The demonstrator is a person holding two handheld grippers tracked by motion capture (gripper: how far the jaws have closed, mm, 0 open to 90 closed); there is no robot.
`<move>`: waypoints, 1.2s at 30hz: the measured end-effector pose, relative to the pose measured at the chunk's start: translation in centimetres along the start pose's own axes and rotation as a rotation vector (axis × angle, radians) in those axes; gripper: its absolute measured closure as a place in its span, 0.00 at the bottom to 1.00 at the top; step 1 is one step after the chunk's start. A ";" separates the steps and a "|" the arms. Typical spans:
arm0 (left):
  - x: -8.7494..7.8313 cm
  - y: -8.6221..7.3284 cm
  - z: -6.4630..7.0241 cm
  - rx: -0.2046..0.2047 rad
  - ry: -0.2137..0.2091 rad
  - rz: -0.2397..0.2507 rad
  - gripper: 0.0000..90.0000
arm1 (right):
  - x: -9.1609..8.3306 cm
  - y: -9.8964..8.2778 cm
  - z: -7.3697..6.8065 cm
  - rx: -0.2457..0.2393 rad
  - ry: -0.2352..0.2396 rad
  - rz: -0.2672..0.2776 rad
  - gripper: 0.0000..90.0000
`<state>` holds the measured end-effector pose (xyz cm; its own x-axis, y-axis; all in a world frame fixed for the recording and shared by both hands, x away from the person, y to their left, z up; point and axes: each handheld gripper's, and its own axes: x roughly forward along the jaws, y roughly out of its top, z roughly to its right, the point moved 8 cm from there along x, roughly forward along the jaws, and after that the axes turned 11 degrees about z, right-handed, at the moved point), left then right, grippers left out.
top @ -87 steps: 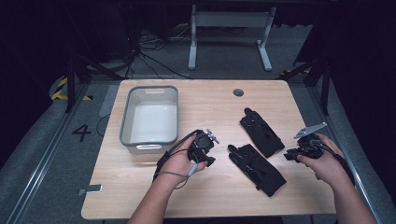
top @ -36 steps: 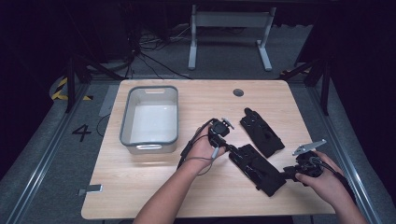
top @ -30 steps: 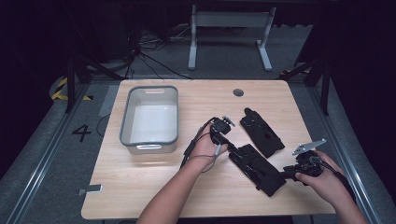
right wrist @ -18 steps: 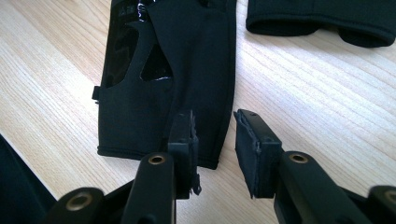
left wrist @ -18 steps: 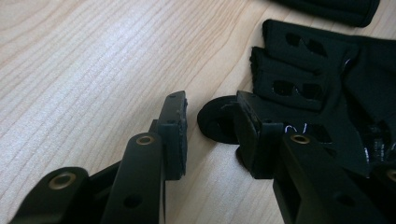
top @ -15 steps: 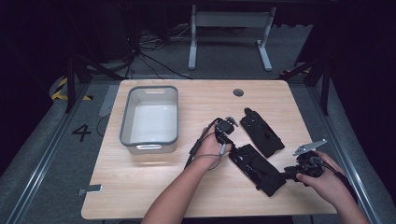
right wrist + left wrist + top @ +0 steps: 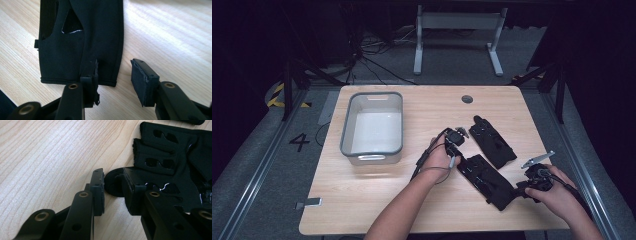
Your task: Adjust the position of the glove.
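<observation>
From the high view, my left gripper [image 7: 458, 142] sits at the near glove's [image 7: 486, 179] finger end and my right gripper [image 7: 523, 188] at its cuff. A second glove [image 7: 492, 141] lies beyond.

In the left gripper view, my jaws have just been narrowing, still released, with a small black tab [image 7: 113, 183] of the glove [image 7: 175, 165] between them.

In the right gripper view, my jaws have just spread, released; the cuff [image 7: 82, 50] lies under the left jaw, bare table [image 7: 170, 37] between.

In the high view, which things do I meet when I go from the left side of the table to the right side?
Grey bin → left claw → nearer black glove → right claw. The farther glove overlaps the nearer one sideways, so I leave it out.
</observation>
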<state>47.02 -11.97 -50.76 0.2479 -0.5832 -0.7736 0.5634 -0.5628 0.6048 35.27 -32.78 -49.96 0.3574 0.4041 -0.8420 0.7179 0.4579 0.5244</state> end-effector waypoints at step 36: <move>-8.8 -2.5 3.2 0.103 0.008 0.019 0.96 | -2.5 2.8 -1.7 -0.087 0.007 0.077 0.97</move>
<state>40.97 -7.32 -44.86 0.2640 -0.5898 -0.7632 0.4746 -0.6094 0.6351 35.31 -31.14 -46.20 0.4051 0.4456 -0.7983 0.6342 0.4920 0.5965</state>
